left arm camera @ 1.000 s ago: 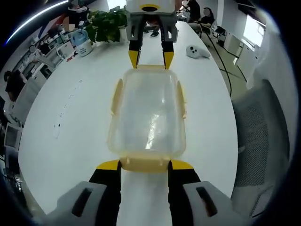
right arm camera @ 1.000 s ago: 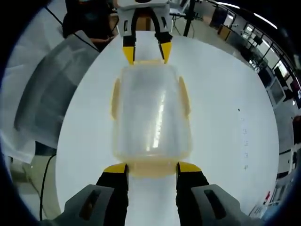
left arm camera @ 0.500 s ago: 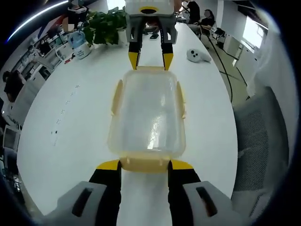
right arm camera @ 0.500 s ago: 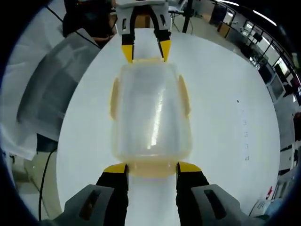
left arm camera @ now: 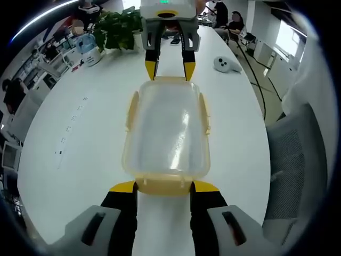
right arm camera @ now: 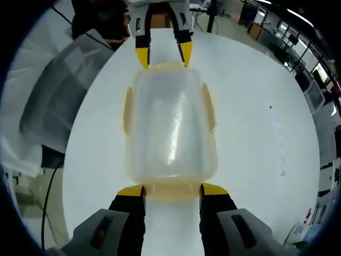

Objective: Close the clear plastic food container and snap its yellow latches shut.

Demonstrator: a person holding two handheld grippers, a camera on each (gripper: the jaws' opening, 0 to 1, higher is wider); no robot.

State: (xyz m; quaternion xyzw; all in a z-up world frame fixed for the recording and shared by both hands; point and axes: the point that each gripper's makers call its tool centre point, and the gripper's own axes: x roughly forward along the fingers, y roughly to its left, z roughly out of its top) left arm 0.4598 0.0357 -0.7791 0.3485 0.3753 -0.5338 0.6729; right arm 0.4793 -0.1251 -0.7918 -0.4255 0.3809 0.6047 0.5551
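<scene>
While the left gripper (left arm camera: 162,186) stands at the near short end of the clear plastic food container (left arm camera: 166,130), its two yellow-tipped jaws are spread apart, one at each side of the yellow end latch (left arm camera: 162,185), and they touch or almost touch it; I cannot tell if they press on it. In the right gripper view the right gripper (right arm camera: 171,190) stands in the same way at the other short end, jaws apart on both sides of the yellow latch (right arm camera: 171,190) there. Neither gripper grasps anything between its jaws.

The container lies flat on a white table (left arm camera: 80,138), with its lid on top. It is between the two grippers, which face each other along its long axis. In the left gripper view the right gripper (left arm camera: 170,68) comes from the far side, its yellow tips at the far end of the container. In the right gripper view the left gripper (right arm camera: 163,55) appears likewise at the far end. The yellow side latches (left arm camera: 131,109) on the long sides stick a little outward from the walls.

Farther on the table, in the left gripper view, there is a green plant (left arm camera: 114,29), a light blue bottle (left arm camera: 88,48) near it, and a white controller (left arm camera: 225,64) to the right. A grey chair (left arm camera: 298,160) stands beside the table edge.
</scene>
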